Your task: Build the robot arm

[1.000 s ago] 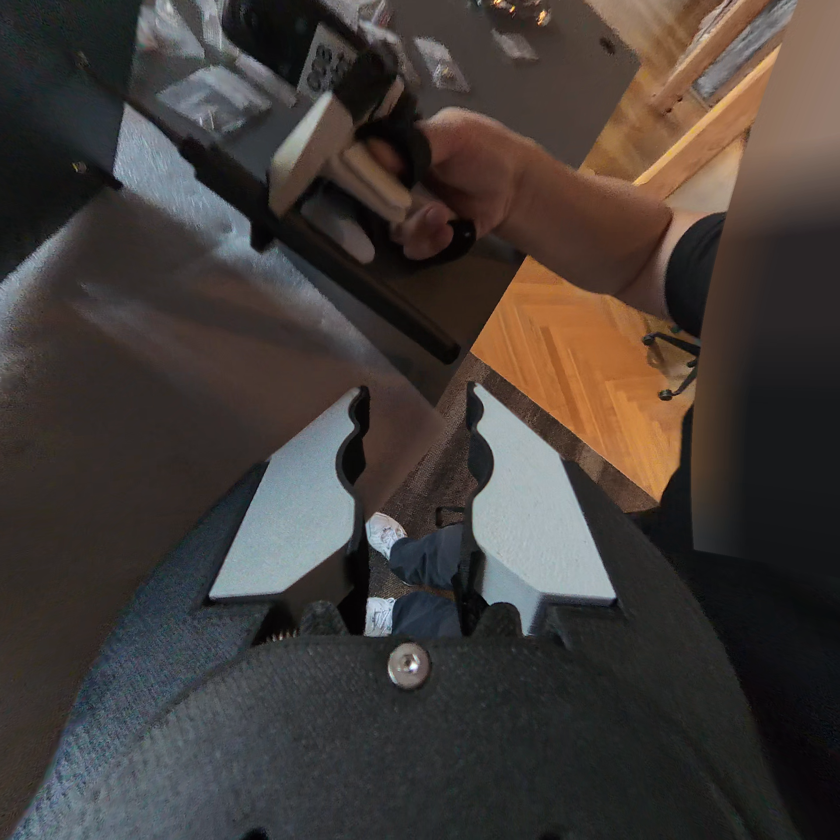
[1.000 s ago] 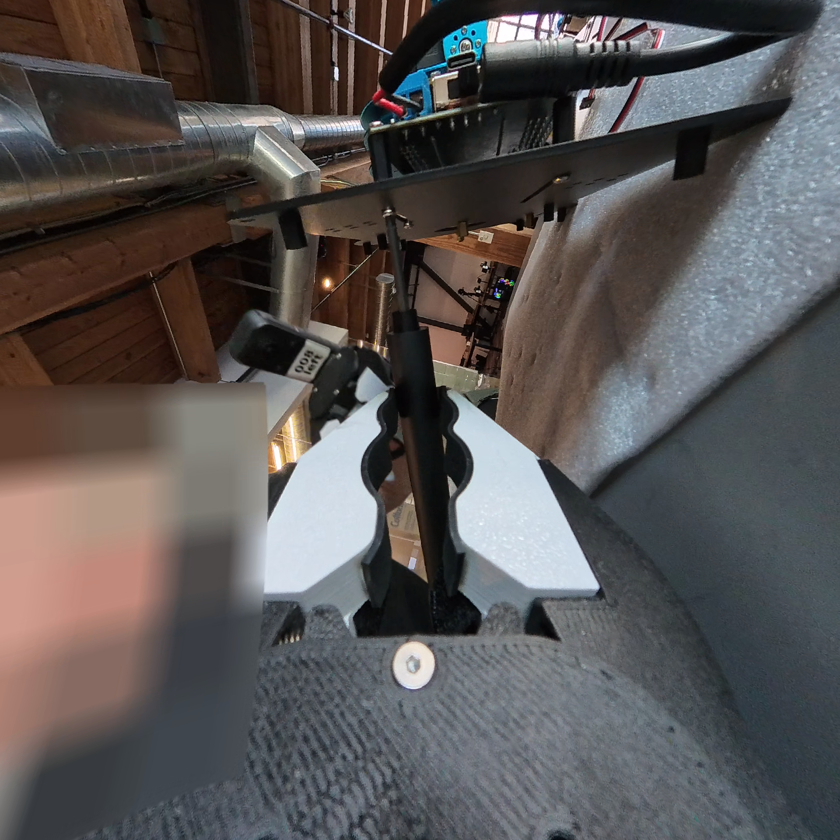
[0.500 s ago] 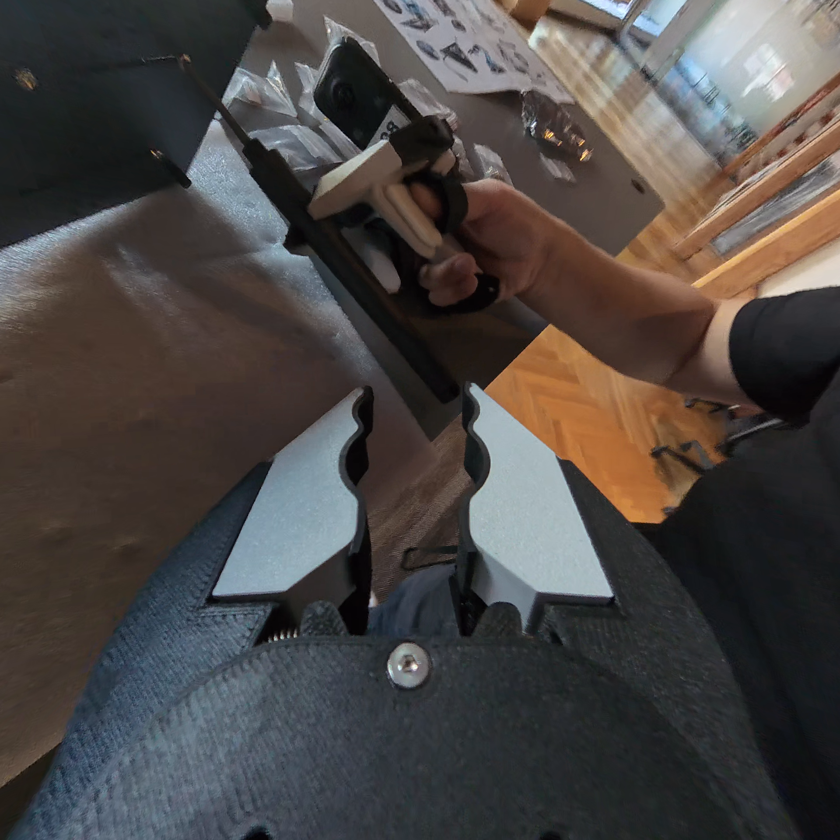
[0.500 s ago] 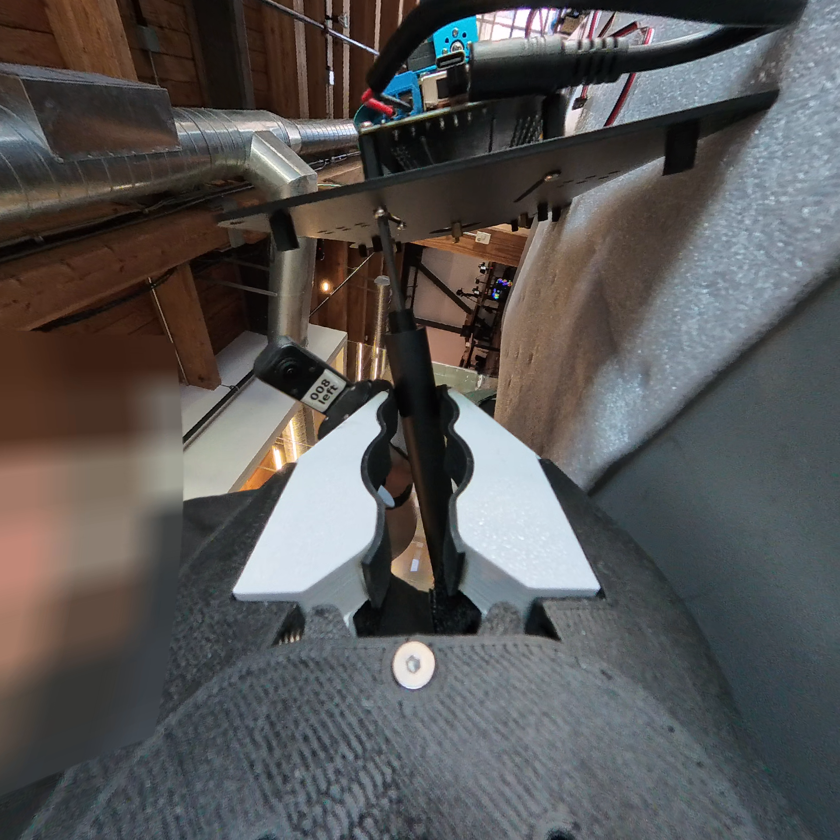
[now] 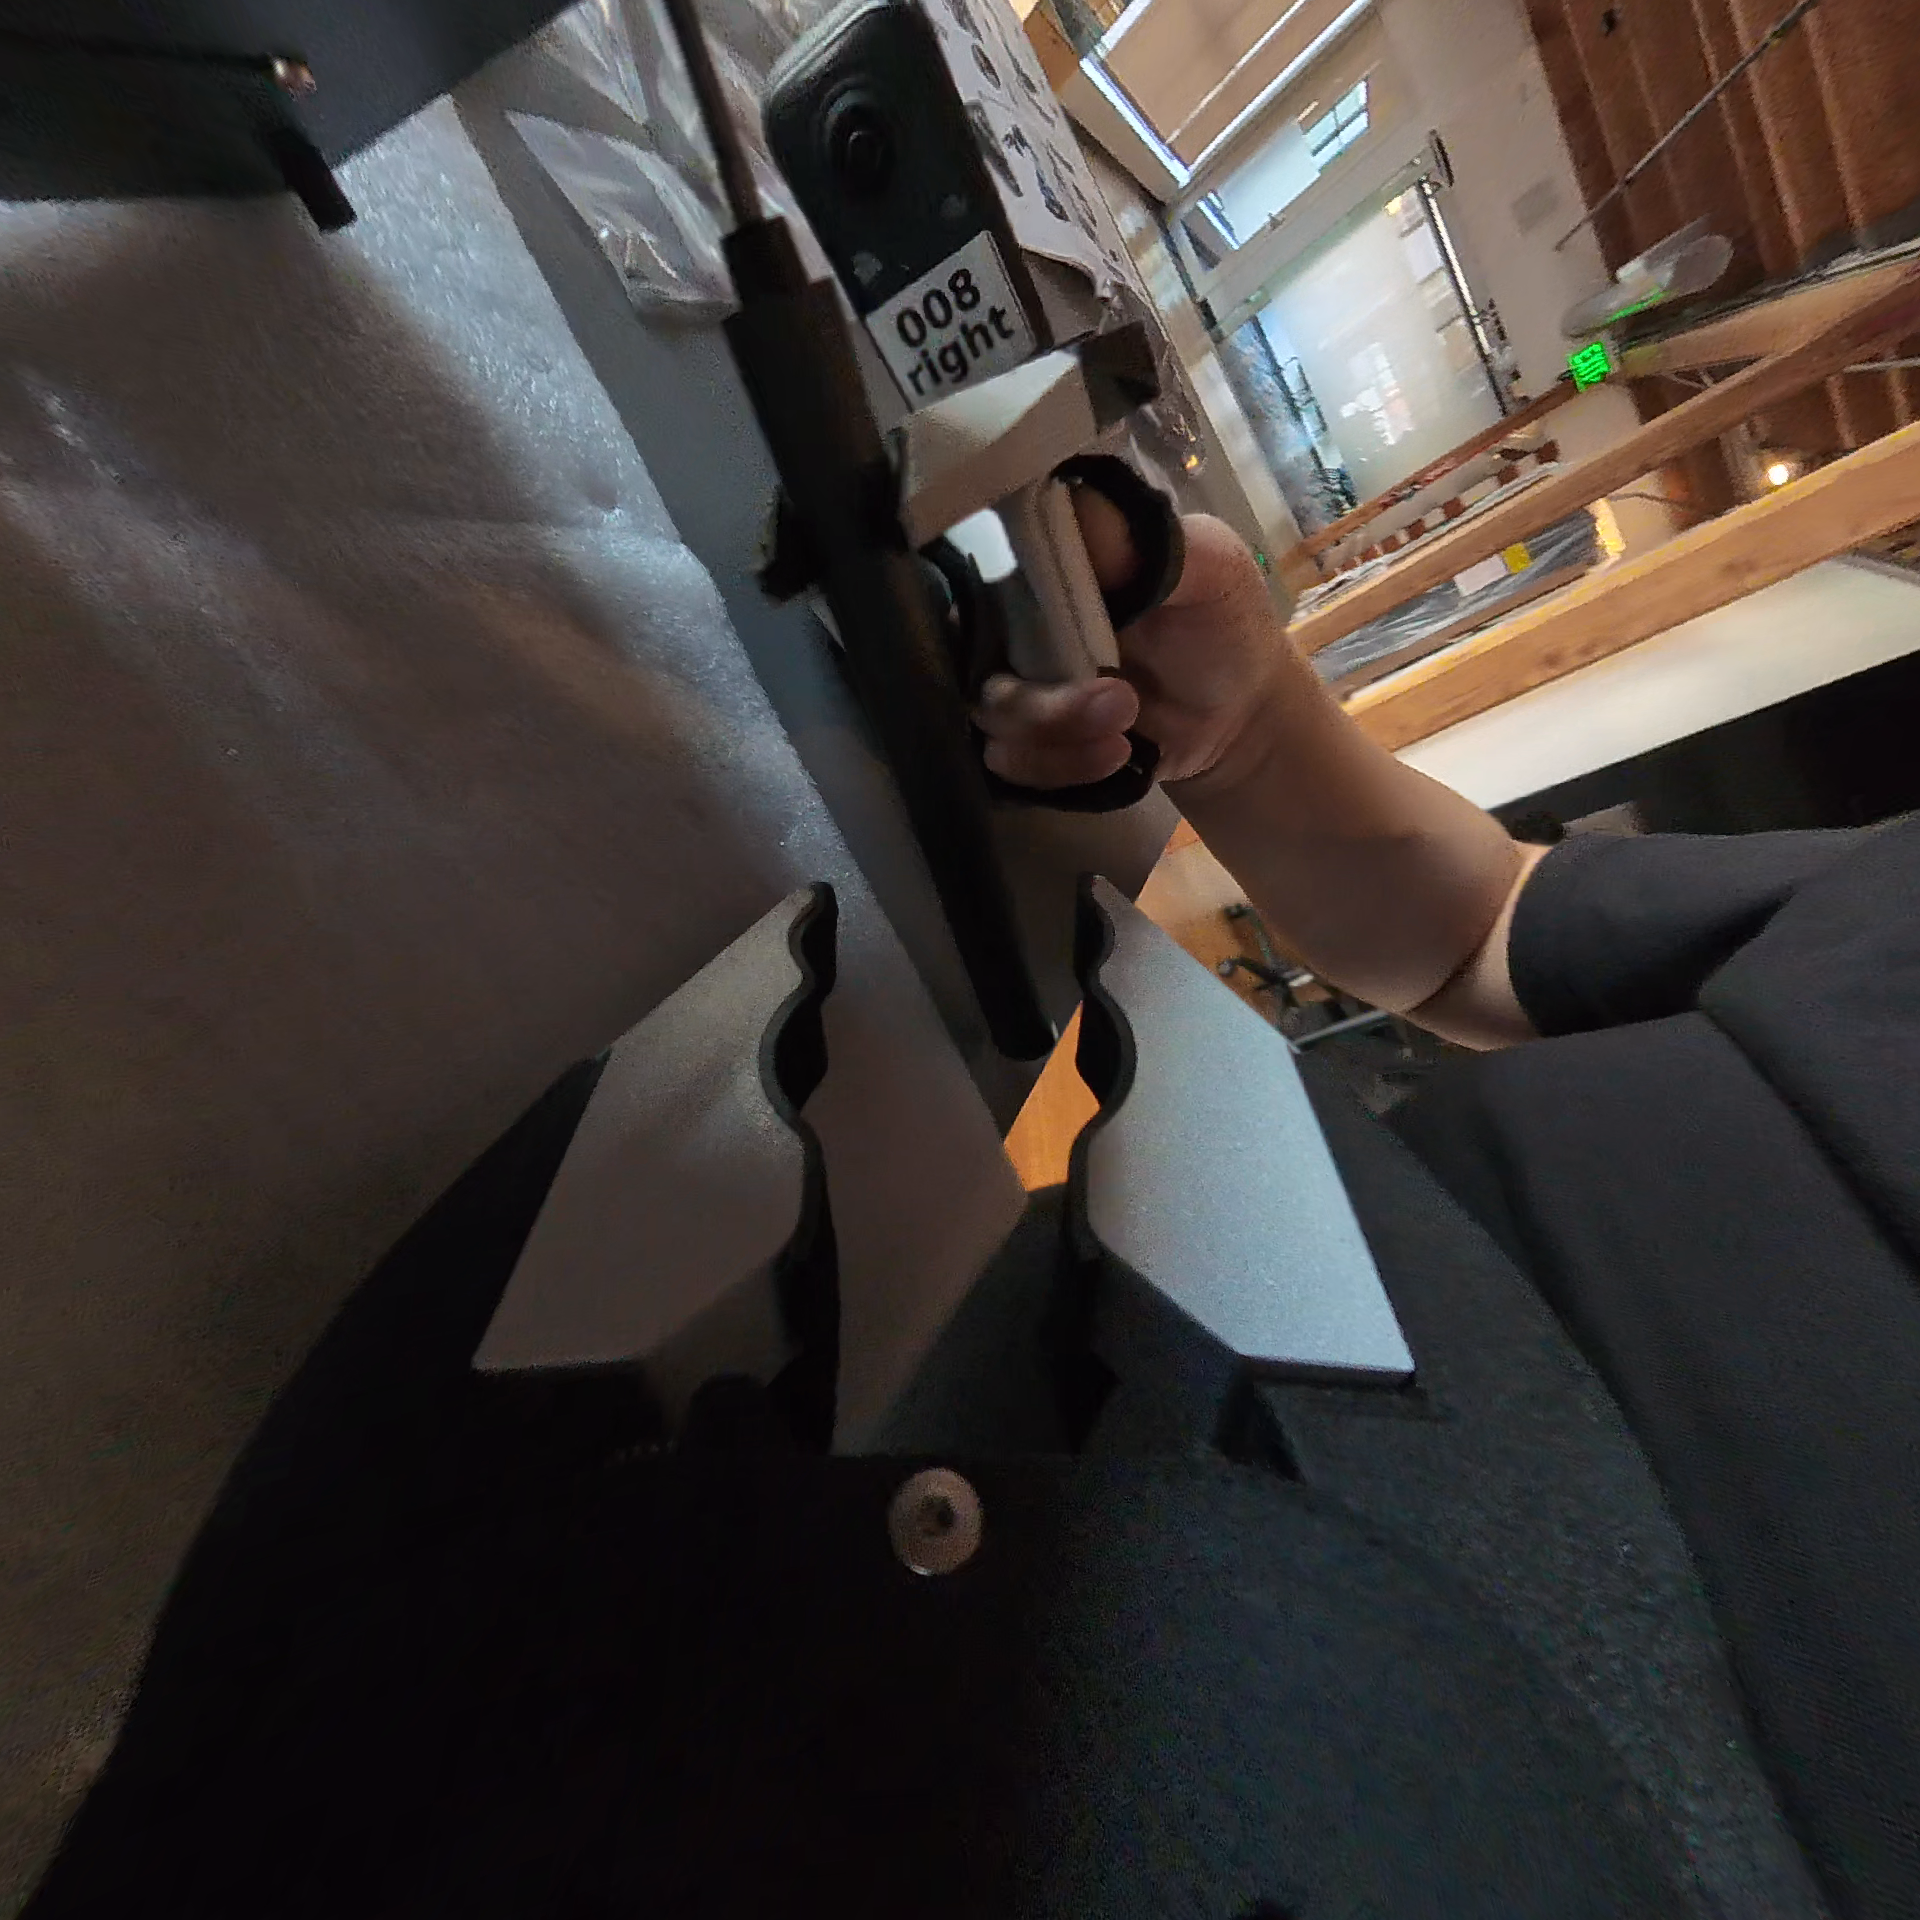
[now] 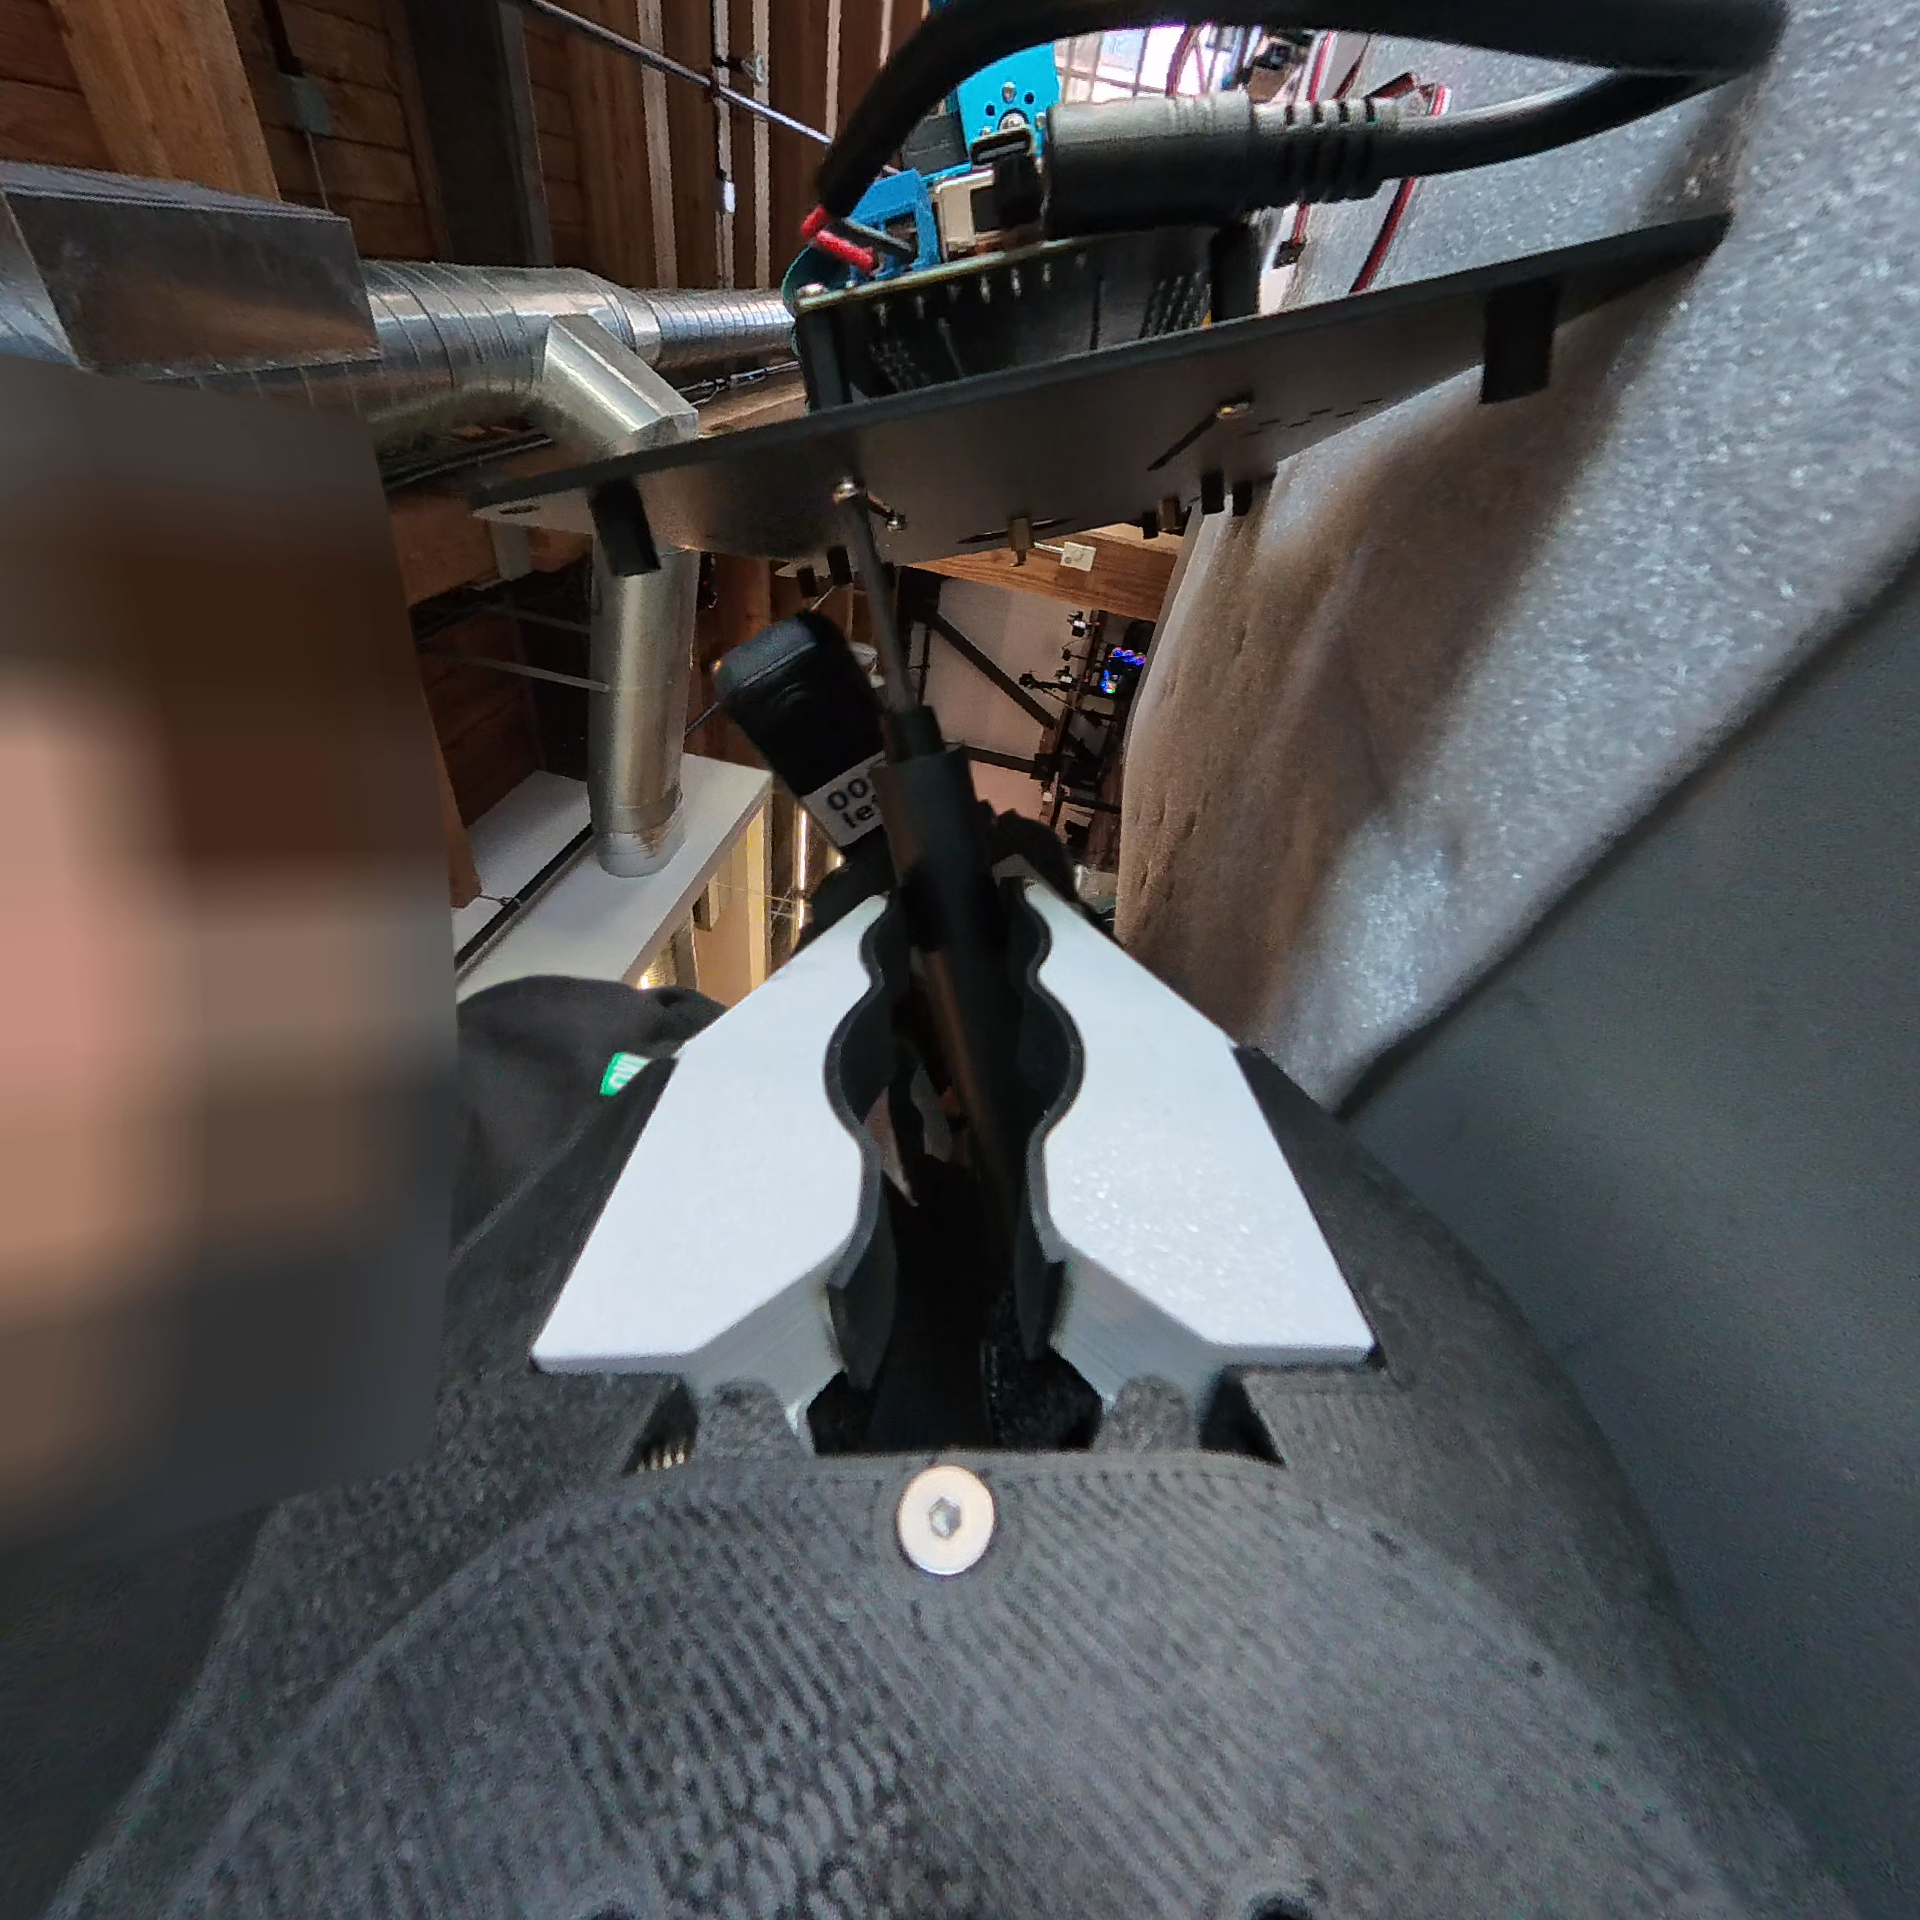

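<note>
Right wrist view: pebbly grey foam sheet (image 6: pixel 1507 727) fills the 3 o'clock side, with a flat black plate (image 6: pixel 1039 447) jutting from it at 12 o'clock, carrying a blue circuit board (image 6: pixel 987 135) and thick black cables (image 6: pixel 1247 156). The right gripper (image 6: pixel 961 914) has its scalloped grey jaws clamped on a slim black screwdriver (image 6: pixel 925 821), whose tip meets a screw (image 6: pixel 847 486) under the plate. The left gripper (image 5: pixel 951 935) has its jaws apart and empty beside the foam.

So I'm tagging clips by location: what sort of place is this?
Probably a loft-style workshop or maker space: bare metal ducts under wooden beams, and a circuit board with cables plugged into it.
</note>
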`<state>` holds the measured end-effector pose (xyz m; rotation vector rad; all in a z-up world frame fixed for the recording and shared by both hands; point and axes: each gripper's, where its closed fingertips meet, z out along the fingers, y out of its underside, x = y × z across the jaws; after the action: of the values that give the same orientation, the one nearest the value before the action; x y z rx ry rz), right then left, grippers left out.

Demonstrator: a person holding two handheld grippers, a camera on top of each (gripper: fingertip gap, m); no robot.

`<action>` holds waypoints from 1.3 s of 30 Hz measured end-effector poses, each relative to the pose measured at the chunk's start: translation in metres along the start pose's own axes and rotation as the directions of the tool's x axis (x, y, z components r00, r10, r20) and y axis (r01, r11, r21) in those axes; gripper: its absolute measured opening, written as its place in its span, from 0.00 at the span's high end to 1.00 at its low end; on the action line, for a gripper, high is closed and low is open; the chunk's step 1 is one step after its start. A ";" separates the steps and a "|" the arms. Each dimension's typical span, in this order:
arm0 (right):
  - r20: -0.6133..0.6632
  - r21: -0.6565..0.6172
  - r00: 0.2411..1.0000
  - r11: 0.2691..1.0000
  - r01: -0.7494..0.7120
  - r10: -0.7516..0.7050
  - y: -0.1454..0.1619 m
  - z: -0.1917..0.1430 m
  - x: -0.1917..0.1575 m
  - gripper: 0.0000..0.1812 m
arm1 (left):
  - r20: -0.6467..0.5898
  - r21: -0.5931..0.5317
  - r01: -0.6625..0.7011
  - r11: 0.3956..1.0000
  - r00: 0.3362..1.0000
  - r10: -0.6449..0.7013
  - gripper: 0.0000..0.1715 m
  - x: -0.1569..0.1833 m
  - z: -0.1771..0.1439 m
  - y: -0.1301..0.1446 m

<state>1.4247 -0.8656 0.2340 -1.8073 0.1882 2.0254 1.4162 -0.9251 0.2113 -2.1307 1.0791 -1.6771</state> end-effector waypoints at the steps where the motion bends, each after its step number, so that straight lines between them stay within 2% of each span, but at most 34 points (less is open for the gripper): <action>1: 0.003 0.000 1.000 1.000 -0.006 0.006 0.000 0.000 0.000 0.90 | -0.015 -0.007 0.022 1.000 1.000 -0.022 0.74 -0.001 0.002 0.000; 7: 0.020 -0.007 1.000 1.000 -0.016 0.016 0.000 0.000 -0.002 0.90 | -0.009 0.013 0.032 0.999 0.999 -0.031 0.75 -0.003 0.004 -0.004; 12: 0.017 -0.010 1.000 1.000 -0.015 0.015 0.000 0.000 -0.001 0.90 | 0.036 0.092 0.068 0.993 0.997 -0.071 0.75 -0.008 0.003 -0.010; 21: 0.031 -0.025 0.999 0.999 -0.019 0.020 0.001 0.001 -0.002 0.90 | 0.095 0.070 0.065 0.995 0.993 -0.072 0.75 -0.010 0.007 -0.009; 29: 0.045 -0.026 0.999 0.999 -0.024 0.025 0.001 0.001 -0.004 0.91 | -0.070 0.036 0.158 0.987 0.985 -0.156 0.78 0.008 0.027 -0.004; 31: 0.048 -0.026 0.999 0.999 -0.024 0.026 0.001 0.001 -0.005 0.91 | -0.104 0.062 0.182 0.981 0.979 -0.175 0.88 0.009 0.027 -0.008; 37: 0.050 -0.013 0.999 1.000 -0.021 0.022 -0.001 0.000 -0.005 0.90 | -0.055 0.064 0.193 0.979 0.980 -0.189 0.90 0.006 0.029 -0.008; 39: 0.068 -0.006 0.998 1.000 -0.019 0.020 -0.001 -0.001 -0.008 0.87 | -0.043 0.057 0.188 0.981 0.982 -0.186 0.90 0.005 0.029 -0.008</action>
<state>1.4267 -0.8664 0.2415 -1.7435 0.1810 2.0993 1.4466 -0.9304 0.2102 -2.2300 0.8481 -1.8133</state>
